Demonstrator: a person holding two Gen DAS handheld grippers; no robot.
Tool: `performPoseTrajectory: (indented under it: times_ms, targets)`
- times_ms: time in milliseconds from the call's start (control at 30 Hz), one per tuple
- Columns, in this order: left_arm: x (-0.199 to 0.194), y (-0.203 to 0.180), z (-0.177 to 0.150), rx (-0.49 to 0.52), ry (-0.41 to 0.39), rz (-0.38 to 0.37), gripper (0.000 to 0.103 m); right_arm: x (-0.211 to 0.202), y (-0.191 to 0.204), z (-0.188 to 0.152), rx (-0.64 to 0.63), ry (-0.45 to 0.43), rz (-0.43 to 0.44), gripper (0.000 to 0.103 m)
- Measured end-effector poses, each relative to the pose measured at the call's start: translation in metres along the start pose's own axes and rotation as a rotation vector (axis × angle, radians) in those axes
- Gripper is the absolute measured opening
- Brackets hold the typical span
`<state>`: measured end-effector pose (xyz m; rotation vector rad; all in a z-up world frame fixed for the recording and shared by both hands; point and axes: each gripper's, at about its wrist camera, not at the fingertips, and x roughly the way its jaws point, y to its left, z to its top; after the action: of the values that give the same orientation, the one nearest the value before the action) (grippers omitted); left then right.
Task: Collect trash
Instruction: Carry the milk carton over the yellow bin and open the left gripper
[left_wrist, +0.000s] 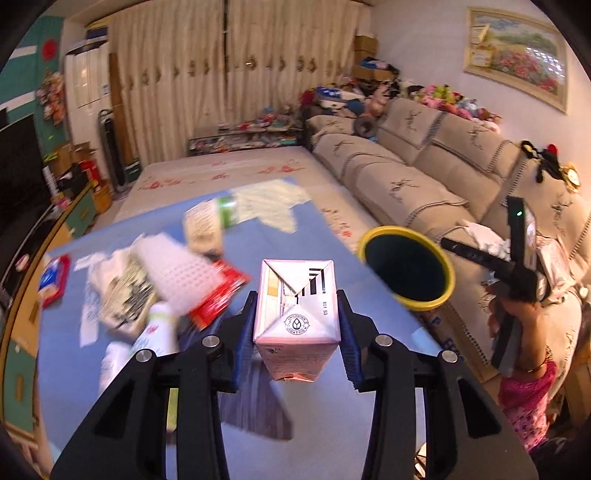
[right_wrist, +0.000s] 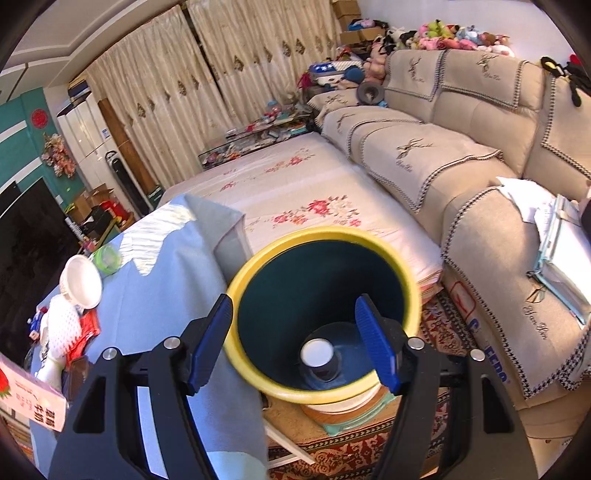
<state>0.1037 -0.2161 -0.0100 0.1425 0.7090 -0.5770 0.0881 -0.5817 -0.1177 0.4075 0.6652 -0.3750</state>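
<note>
Carton (left_wrist: 295, 314) sits clamped by its side walls in the left hand-held gripper (left_wrist: 295, 328), above the bench (left_wrist: 332, 229); probably light and crushable. Right hand-held gripper (right_wrist: 299, 341) grips the bin (right_wrist: 258, 258) rim.

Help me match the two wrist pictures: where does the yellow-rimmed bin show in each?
Left wrist view: the yellow-rimmed bin sits right of centre, beyond the carton.
Right wrist view: the bin fills the lower centre, between the blue fingers.
Shared landmark: the beige sofa on the right of both.
</note>
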Motion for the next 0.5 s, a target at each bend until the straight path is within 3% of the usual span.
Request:
performPoseTrajectory:
  times_ms: [233, 500]
  targets:
    - [0.047, -0.068, 0.059, 0.11, -0.043, -0.12, 0.04, -0.003, -0.034, 0.003, 0.044, -0.007, -0.05, 0.065]
    - [0.156, -0.141, 0.083, 0.142, 0.049, -0.229, 0.04, 0.001, -0.071, -0.002, 0.098, 0.012, -0.095, 0.065]
